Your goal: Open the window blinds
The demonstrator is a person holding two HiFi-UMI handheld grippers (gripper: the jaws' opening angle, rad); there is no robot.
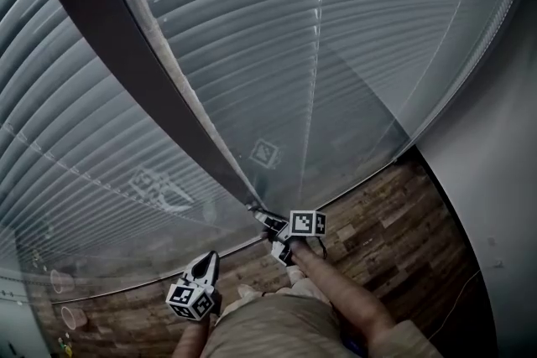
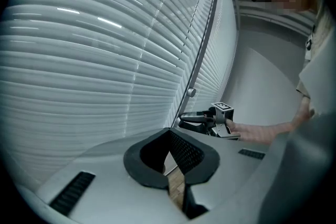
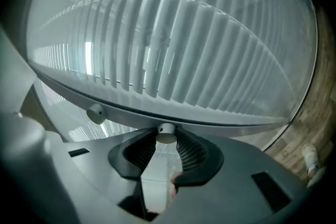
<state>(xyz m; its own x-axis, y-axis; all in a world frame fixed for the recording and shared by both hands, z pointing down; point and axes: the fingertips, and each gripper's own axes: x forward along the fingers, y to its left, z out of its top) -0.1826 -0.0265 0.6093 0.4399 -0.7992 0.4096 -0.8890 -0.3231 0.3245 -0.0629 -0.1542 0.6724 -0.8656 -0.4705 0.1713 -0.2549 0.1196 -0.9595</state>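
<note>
Faces window blinds (image 1: 336, 54) filling 9 to 2 o'clock of the head view, split by a dark mullion (image 1: 126, 54), with wood floor (image 1: 394, 230) at 5 o'clock. Pinches a round knob (image 3: 166, 134) on that mullion with the right gripper (image 1: 265, 219); holds the left gripper (image 1: 205, 262) pressed together, empty, at 7 o'clock. Shows slats (image 2: 105, 76) level, long axis 9 to 3 in the left gripper view.

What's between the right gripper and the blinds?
A small round knob, clamped in the right gripper, just before the blinds. Shows in the right gripper view.
</note>
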